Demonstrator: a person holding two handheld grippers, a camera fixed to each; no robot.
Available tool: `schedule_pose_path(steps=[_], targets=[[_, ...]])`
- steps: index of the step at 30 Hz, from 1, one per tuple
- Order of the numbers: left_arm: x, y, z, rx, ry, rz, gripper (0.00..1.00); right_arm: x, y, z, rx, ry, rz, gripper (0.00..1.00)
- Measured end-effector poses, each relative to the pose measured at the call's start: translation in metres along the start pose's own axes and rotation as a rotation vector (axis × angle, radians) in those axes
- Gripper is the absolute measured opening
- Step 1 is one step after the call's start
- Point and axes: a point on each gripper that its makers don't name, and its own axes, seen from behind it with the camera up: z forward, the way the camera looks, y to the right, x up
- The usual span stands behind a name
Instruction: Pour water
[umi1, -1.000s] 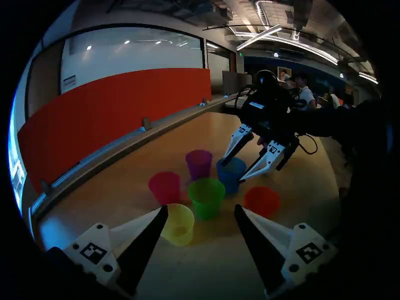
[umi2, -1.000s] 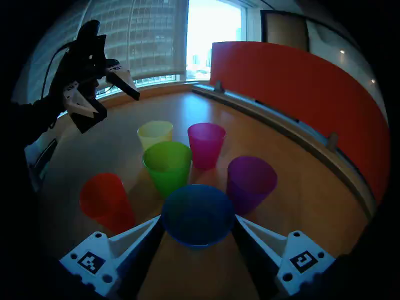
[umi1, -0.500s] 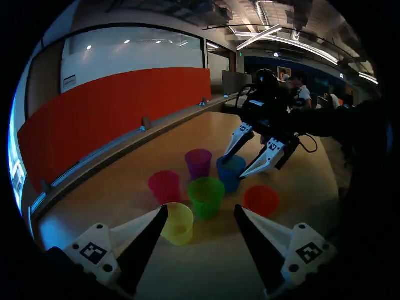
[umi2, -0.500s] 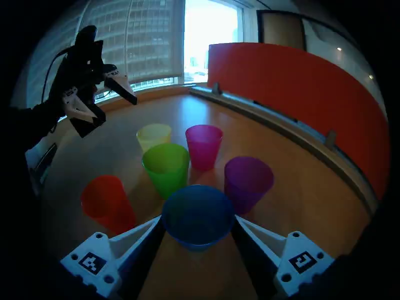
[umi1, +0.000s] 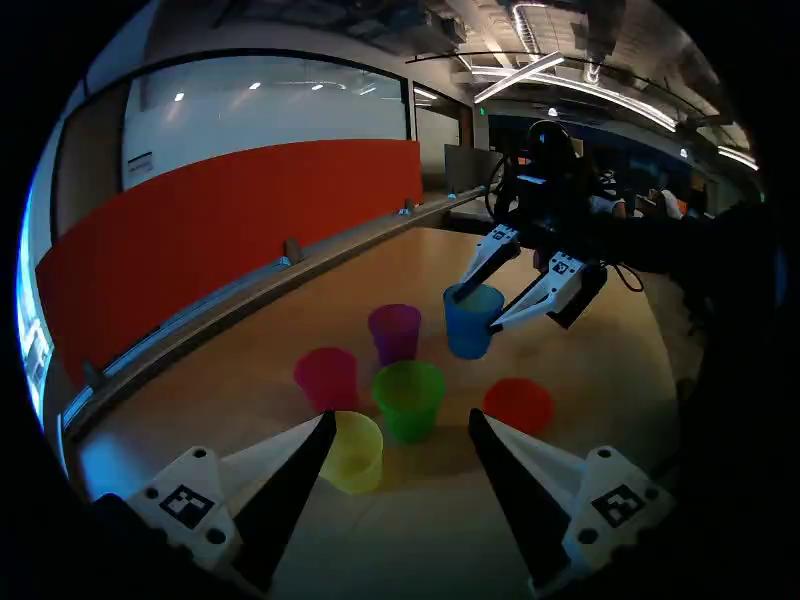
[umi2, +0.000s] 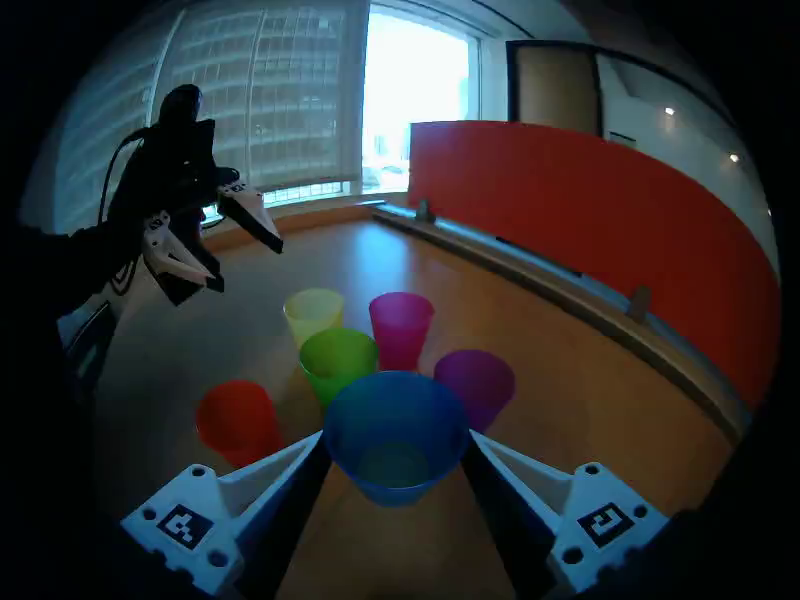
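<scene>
My right gripper is shut on a blue cup, held upright above the wooden table; the left gripper view shows this blue cup lifted between the right gripper and its fingers. Below stand a yellow cup, a green cup, a pink cup, a purple cup and a red cup. My left gripper is open with nothing between its fingers, hovering near the yellow cup and green cup. The left gripper also appears far left in the right gripper view.
A red partition runs along the table's far edge behind a raised rail. Windows lie behind the left gripper. People sit in the background. Bare tabletop lies in front of the cups.
The right gripper has lifted the blue cup up off the table and away from the other cups. The left gripper has stayed nearly still.
</scene>
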Motion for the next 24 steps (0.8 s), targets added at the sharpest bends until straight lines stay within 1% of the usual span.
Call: schedule_pose_path(steps=[8,17,24], targets=[[0.001,0.004,0.001,-0.001,-0.002,0.003,0.99,0.017,0.002,-0.021,-0.018,0.067,0.000,0.91],[0.001,0.004,0.003,0.001,-0.005,0.003,0.99,0.029,0.005,-0.040,-0.036,0.127,-0.014,0.91],[-0.001,0.004,0.006,-0.004,-0.006,-0.002,0.99,0.046,0.004,-0.053,-0.045,0.189,-0.017,0.91]])
